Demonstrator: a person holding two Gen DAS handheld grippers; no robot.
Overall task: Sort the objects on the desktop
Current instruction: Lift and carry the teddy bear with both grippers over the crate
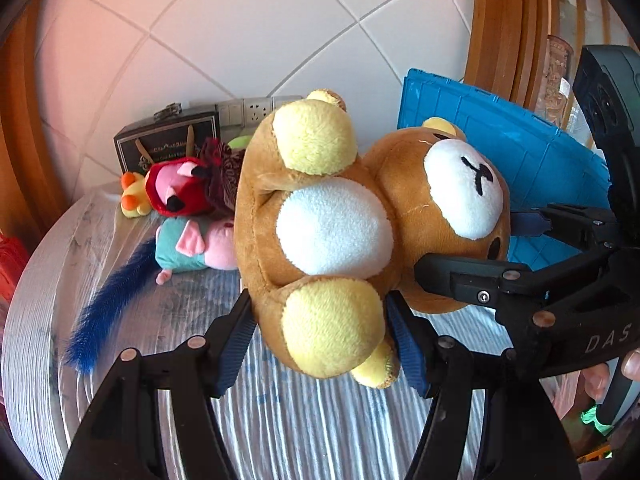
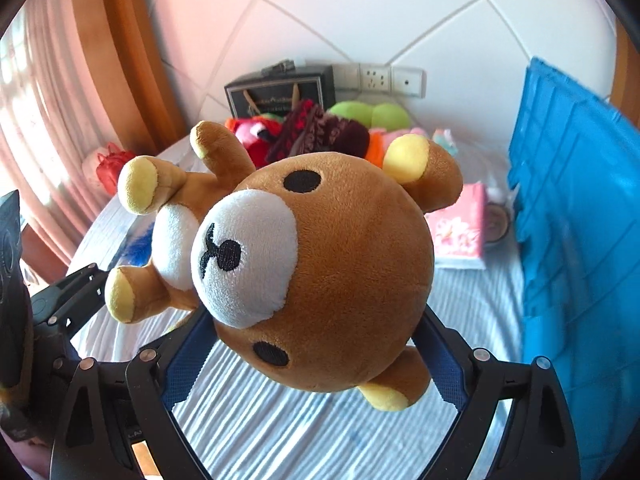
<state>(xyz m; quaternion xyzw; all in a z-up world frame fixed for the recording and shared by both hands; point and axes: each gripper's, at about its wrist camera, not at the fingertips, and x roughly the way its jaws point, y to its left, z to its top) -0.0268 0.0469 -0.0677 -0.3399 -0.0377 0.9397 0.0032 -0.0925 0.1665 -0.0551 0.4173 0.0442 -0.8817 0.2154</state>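
A brown plush bear [image 1: 332,232] with a white belly and yellow paws hangs in the air above the table, held from two sides. My left gripper [image 1: 320,328] is shut on its lower body, blue pads pressing beside a yellow foot. In the left wrist view my right gripper [image 1: 480,244] comes in from the right and clamps the bear's head. In the right wrist view the bear's head [image 2: 320,264] fills the middle, and the right gripper [image 2: 316,352] is shut on it, a pad on each side. One finger [image 2: 80,280] of the left gripper shows at the left.
A blue plastic crate [image 1: 500,152] [image 2: 580,200] stands at the right. A heap of plush toys [image 1: 180,188] and a black box [image 1: 168,140] sit by the tiled wall. A blue feather [image 1: 108,312] and a pink tissue pack [image 2: 460,232] lie on the striped tablecloth [image 1: 300,420].
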